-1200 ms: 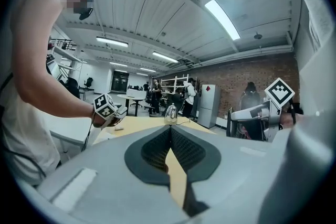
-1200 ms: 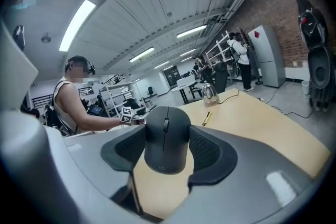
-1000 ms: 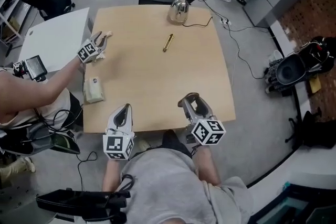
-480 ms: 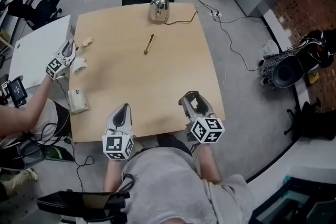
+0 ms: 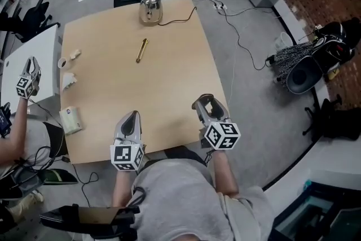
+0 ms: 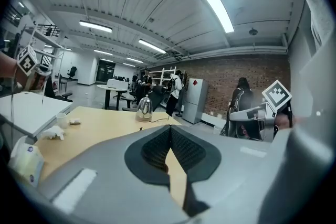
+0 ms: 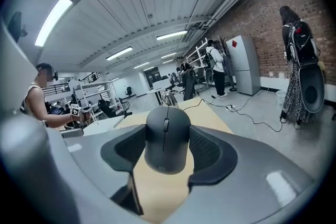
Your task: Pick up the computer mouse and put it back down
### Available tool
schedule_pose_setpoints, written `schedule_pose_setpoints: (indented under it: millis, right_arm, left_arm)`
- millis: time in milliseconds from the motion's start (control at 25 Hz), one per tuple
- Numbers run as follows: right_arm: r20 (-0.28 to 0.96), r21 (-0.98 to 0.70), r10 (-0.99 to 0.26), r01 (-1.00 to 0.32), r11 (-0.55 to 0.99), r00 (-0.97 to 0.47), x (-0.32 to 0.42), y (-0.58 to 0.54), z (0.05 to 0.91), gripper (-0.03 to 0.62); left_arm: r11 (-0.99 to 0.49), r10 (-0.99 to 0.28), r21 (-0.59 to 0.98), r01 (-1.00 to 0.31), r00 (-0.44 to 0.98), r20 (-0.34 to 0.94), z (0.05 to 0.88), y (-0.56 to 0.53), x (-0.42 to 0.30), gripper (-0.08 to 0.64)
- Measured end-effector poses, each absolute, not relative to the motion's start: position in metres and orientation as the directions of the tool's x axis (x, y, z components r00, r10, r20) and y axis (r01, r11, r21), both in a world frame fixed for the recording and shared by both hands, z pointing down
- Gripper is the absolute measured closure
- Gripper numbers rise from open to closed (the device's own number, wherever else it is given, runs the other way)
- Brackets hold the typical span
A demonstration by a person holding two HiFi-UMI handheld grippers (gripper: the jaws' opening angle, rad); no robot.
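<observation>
Right gripper (image 5: 204, 105), at the table's (image 5: 169, 65) five o'clock edge, clamped the computer mouse (image 7: 167, 139) sidewise; its smooth shell might have slipped and dropped off-edge.

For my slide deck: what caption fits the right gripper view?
Right gripper clamps a dark computer mouse between its jaws over the tan table.

The right gripper (image 7: 167, 152) clamps a dark grey computer mouse (image 7: 167, 136) between its padded jaws, scroll wheel facing up, over the wooden table (image 7: 157, 194). A metal kettle (image 7: 169, 98) stands at the table's far edge.
</observation>
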State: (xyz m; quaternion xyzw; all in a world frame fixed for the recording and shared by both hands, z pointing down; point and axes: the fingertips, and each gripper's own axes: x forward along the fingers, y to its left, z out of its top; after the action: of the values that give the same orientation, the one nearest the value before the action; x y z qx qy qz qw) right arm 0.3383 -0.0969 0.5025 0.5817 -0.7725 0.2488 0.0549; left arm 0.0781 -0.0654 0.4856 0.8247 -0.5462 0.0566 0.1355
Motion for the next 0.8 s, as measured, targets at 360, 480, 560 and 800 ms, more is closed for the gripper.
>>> schedule_pose_setpoints:
  millis: [360,480,560,800]
  right_arm:
    - [0.413,-0.319,-0.852,-0.927,0.196,-0.322,0.365,-0.143,0.518,0.328]
    - [0.432,-0.322,-0.837,-0.924,0.205,-0.336,0.368,-0.156,0.531,0.328]
    - [0.45,-0.325,-0.824,-0.922,0.21,-0.346,0.369,-0.165,0.539,0.328]
    - [0.496,-0.277,-0.797,-0.933,0.23,-0.344,0.371,-0.203,0.567,0.328]
  left_arm:
    - [-0.367,-0.87,0.174,-0.914,0.403,0.283,0.499,-0.103,0.108,0.54]
    - [-0.359,-0.869,0.172,-0.917,0.396,0.297,0.506,-0.11,0.112,0.54]
    - [-0.347,-0.869,0.172,-0.922,0.385,0.311,0.509,-0.115,0.113,0.54]
    - [-0.316,-0.867,0.171,-0.933,0.357,0.347,0.517,-0.129,0.113,0.54]
